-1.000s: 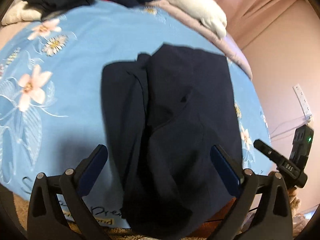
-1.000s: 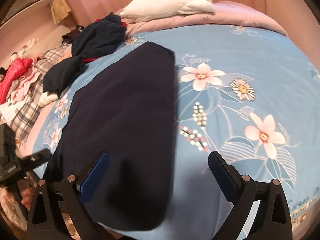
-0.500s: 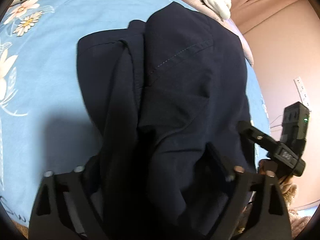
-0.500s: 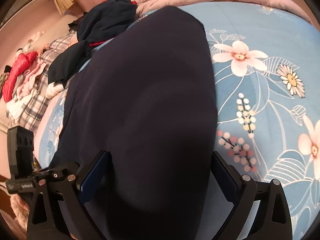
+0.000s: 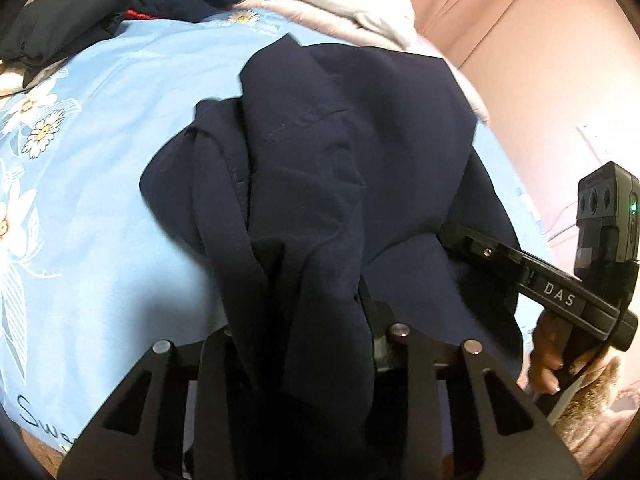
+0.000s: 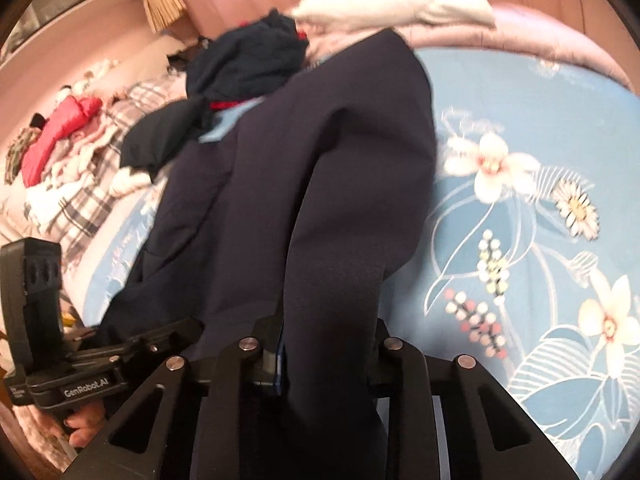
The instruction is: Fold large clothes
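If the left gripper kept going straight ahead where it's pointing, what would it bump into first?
Most likely the dark navy garment: the left gripper is closing on a bunched fold of it, and more of that cloth lies straight ahead on the blue flowered bedsheet.

One large dark navy fabric garment [image 5: 340, 184] lies spread on one bed under a single light blue sheet printed with white flowers [image 6: 540, 208]. Two black hand-held grippers are in view: the left hand-held gripper [image 5: 304, 336] and the right hand-held gripper [image 6: 328, 344]. At the head of the bed lies one white pillow [image 6: 396, 0]. Beside it is one heap of dark crumpled clothes [image 6: 248, 64]. One bright red garment [image 6: 60, 132] lies on the mixed pile of laundry off the bed's far side.
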A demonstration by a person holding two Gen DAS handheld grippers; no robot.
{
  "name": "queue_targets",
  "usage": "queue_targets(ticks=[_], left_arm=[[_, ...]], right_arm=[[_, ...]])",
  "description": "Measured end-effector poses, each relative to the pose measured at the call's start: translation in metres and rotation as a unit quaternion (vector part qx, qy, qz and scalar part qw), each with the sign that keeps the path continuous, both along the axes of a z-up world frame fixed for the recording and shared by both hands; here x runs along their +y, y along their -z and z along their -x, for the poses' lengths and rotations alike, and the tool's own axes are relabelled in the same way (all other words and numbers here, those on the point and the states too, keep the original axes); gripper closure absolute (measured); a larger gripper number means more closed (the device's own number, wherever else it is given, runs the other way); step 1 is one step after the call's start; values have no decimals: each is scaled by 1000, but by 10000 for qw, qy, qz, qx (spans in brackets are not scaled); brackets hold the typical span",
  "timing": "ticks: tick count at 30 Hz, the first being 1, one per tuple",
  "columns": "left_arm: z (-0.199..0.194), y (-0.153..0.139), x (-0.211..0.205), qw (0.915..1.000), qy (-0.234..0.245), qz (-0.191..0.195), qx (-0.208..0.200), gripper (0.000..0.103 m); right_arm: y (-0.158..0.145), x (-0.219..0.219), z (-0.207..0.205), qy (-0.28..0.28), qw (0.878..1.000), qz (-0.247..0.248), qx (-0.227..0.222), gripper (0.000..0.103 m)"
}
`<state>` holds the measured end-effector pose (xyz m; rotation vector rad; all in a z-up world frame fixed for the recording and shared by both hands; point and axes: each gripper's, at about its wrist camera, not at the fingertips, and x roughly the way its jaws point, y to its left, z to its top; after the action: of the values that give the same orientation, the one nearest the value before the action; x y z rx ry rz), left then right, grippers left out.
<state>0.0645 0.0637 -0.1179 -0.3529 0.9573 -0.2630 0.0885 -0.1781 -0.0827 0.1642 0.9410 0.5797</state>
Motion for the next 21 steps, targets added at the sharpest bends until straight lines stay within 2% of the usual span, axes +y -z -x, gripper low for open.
queue_targets(ticks=[5,9,12,14,17,19,21], left_arm=[[-7,-21,-31,9985,286,-24,-476,75],[-9,-24,-38,9978,405,87,-520,75],[-19,-15,-45,9984,446,124,-336,75],[-23,-7,-52,9989,437,13,-173,75],[-31,4,-54,9994,321,3,159,71],[-30,8,-50,9993,226,67,305,66],[-26,9,-44,9991,119,106,394,56]], right_arm=[[-26,-21,4,203,9987,68,-452,77],[-30,-40,0,450,9973,44,-581,77],[-18,-55,-7,630,9969,78,-469,77],[-9,-57,-11,718,9970,74,-285,77],[7,-57,-15,815,9966,123,-11,73],[11,-56,-15,864,9960,245,43,62],[12,-54,-16,963,9948,327,91,54]])
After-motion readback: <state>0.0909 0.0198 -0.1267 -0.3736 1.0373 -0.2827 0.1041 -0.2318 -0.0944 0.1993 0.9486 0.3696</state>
